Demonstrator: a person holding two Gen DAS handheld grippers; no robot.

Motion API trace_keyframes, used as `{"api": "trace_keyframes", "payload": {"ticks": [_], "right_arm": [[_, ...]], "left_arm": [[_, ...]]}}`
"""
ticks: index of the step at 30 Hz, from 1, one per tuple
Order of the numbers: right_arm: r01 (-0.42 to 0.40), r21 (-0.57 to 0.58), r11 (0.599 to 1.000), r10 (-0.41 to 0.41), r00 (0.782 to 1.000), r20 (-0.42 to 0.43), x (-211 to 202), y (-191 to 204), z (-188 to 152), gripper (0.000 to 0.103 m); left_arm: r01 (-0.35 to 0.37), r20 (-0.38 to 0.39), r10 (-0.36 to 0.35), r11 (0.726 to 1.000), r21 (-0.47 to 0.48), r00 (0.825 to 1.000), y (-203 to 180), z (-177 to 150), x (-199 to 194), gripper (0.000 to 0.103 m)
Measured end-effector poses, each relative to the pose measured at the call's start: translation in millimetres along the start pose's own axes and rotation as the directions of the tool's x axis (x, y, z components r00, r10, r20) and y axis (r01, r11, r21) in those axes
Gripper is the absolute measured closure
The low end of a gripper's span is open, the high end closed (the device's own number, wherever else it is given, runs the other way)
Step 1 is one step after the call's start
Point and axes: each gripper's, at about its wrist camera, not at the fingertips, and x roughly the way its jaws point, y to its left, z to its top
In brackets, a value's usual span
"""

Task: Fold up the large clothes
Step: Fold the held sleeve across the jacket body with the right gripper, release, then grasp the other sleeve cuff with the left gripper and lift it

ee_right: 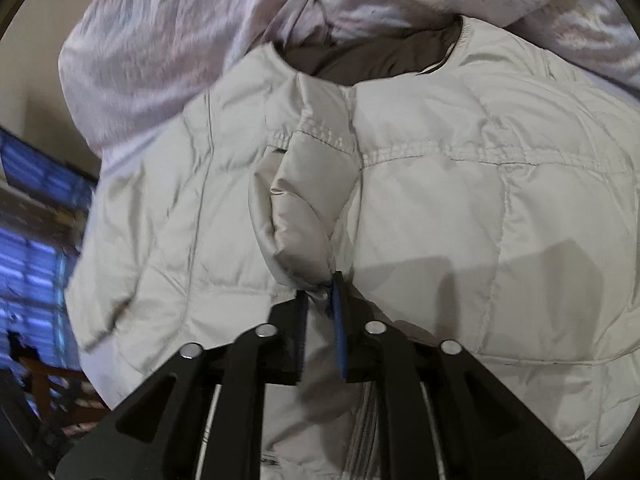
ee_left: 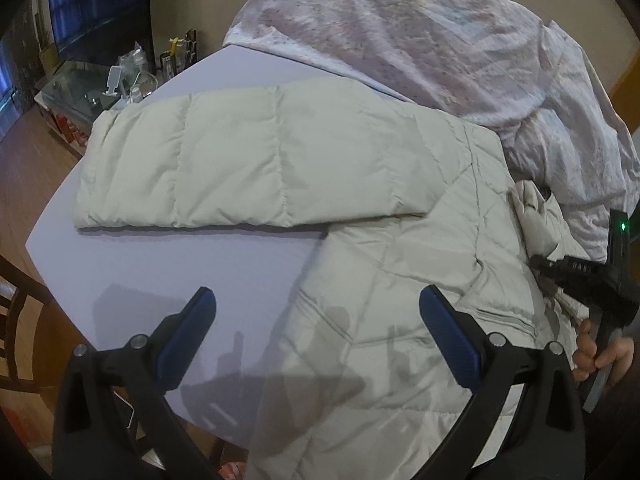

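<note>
A cream puffer jacket (ee_left: 400, 280) lies on the lavender table (ee_left: 200, 264). One sleeve (ee_left: 248, 160) stretches out flat to the left. My left gripper (ee_left: 316, 308) is open wide above the table and the jacket's lower edge, with nothing between its blue pads. In the right wrist view the jacket (ee_right: 480, 200) fills the frame, its collar (ee_right: 372, 56) at the top. The other sleeve (ee_right: 308, 208) lies bunched over the chest. Its cuff end sits between the jaws of my right gripper (ee_right: 320, 308), which stand slightly apart. The right gripper (ee_left: 538, 264) also shows beside that cuff.
A pink-white fleecy garment (ee_left: 420, 32) is heaped at the table's far side, touching the jacket's collar. A glass side table (ee_left: 68, 88) with clutter and a dark screen (ee_left: 92, 4) stand beyond the left edge. A wooden chair (ee_left: 16, 320) is at lower left. A hand (ee_left: 600, 352) grips the right tool.
</note>
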Motion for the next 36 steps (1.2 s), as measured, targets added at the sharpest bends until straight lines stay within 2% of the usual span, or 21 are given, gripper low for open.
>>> {"api": "trace_keyframes", "payload": {"ticks": [1,2,3,7,8,10,14,17,19,21,24,31,34,36], "right_arm": [[-0.015,0.003,1.0,0.015,1.0,-0.008,-2.3,-0.3,-0.3,0.065],[-0.031,0.004,1.0,0.031,0.999,-0.008,-5.6,-0.4,-0.5,0.051],[-0.035,0.001,0.999,0.035,0.999,0.005,-11.7,0.6,0.2,0.047],[-0.064,0.027,0.998,0.06,0.991,0.123,-39.6,-3.7,9.2,0.047],[-0.058,0.057,0.997,0.048,0.986,0.161,-46.3,-10.2,13.5,0.047],[-0.018,0.112,0.994,-0.003,0.983,0.183,-47.5,-20.2,21.3,0.047],[0.087,0.16,0.983,-0.111,0.983,0.147,-30.8,-37.4,29.4,0.047],[0.158,0.14,0.977,-0.173,0.98,0.101,-10.1,-34.5,32.3,0.047],[0.202,0.113,0.973,-0.211,0.975,0.074,3.4,-29.9,32.3,0.042],[0.255,0.074,0.964,-0.26,0.963,0.068,14.4,-23.0,32.4,0.04],[0.295,0.047,0.954,-0.298,0.952,0.072,20.8,-18.6,33.0,0.039],[0.278,0.052,0.959,-0.281,0.957,0.069,23.5,-24.5,36.8,0.039],[0.276,0.055,0.959,-0.28,0.957,0.071,25.8,-22.3,39.1,0.039],[0.274,0.057,0.96,-0.278,0.958,0.072,22.9,-23.9,36.1,0.039]], "left_arm": [[0.003,-0.004,-0.003,1.0,-0.005,1.0,3.3,2.7,2.0,0.002],[0.006,-0.006,-0.006,1.0,-0.008,1.0,5.6,4.1,3.3,0.002],[0.009,-0.009,-0.009,1.0,-0.014,1.0,8.8,6.5,5.1,0.002],[0.02,-0.013,-0.02,0.999,-0.044,1.0,20.5,13.2,9.9,0.002],[0.024,-0.015,-0.025,0.998,-0.058,1.0,24.2,14.3,10.8,0.002],[0.031,-0.019,-0.033,0.995,-0.092,0.999,33.6,17.6,13.6,0.002],[0.036,-0.016,-0.039,0.988,-0.147,0.999,51.3,21.1,15.6,0.002],[0.041,-0.012,-0.044,0.982,-0.184,0.999,62.7,23.8,16.9,0.002],[0.044,-0.011,-0.048,0.976,-0.212,0.999,70.9,26.1,18.5,0.002],[0.048,-0.009,-0.052,0.969,-0.244,0.999,79.2,28.0,19.7,0.002],[0.061,0.0,-0.065,0.948,-0.311,0.998,95.0,30.2,21.9,0.002],[0.099,0.026,-0.099,0.861,-0.499,0.995,138.4,40.9,33.9,0.004],[0.101,0.03,-0.101,0.833,-0.544,0.994,150.7,45.4,41.5,0.012],[0.092,0.019,-0.101,0.8,-0.593,0.995,161.2,45.8,49.8,0.017]]}}
